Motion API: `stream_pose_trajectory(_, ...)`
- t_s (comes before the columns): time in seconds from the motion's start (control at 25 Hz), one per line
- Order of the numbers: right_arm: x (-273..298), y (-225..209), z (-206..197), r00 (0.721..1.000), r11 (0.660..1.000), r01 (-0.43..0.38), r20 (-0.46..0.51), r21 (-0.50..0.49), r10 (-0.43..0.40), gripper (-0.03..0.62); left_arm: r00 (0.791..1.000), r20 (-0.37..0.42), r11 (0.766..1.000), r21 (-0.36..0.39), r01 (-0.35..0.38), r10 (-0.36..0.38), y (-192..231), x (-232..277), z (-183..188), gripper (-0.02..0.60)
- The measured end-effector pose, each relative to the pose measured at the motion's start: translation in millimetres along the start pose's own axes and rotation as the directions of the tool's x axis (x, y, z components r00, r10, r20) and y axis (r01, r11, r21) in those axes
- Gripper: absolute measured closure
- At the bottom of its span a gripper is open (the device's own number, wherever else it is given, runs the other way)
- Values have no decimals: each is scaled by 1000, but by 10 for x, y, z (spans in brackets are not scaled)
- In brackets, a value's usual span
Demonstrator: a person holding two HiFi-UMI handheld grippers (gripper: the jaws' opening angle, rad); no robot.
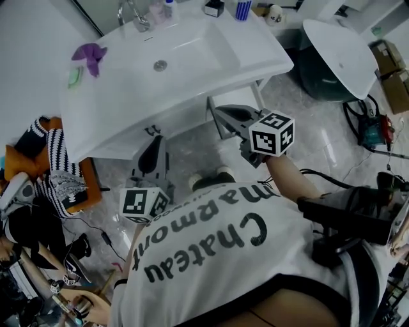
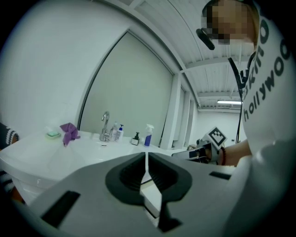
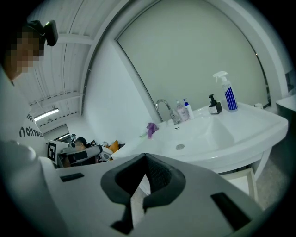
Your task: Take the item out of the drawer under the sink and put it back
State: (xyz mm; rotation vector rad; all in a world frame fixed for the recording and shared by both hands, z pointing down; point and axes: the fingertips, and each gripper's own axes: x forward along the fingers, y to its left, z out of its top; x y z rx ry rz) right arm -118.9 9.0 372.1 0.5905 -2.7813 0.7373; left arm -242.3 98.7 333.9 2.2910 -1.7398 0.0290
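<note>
The left gripper (image 1: 154, 142) and right gripper (image 1: 220, 112) are held before the front edge of the white sink (image 1: 262, 60), pointing toward it. The left's 2 fingers are clenched together on nothing, and so are the right's. I cannot make out the drawer under the sink or its item. A purple cloth (image 1: 89, 56) lies on the sink's left rim, and a faucet (image 1: 131, 16) stands at its back edge.

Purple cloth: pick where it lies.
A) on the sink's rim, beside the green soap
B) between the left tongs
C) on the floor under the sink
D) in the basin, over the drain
A: the purple cloth lies on the rim of the sink next to the green soap, away from the drain.
</note>
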Motion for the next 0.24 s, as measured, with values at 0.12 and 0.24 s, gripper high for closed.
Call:
stream_pose_trajectory(0.12,-11,-7,19,1000,1000,7,7,-19,-7,583,1000,5,1000,7,10,-10,-14,25,5,558)
stream_pose_trajectory(0.24,3,4,26,1000,999,7,10,-35,-7,583,1000,12,1000,11,13,-13,-6,34,21,558)
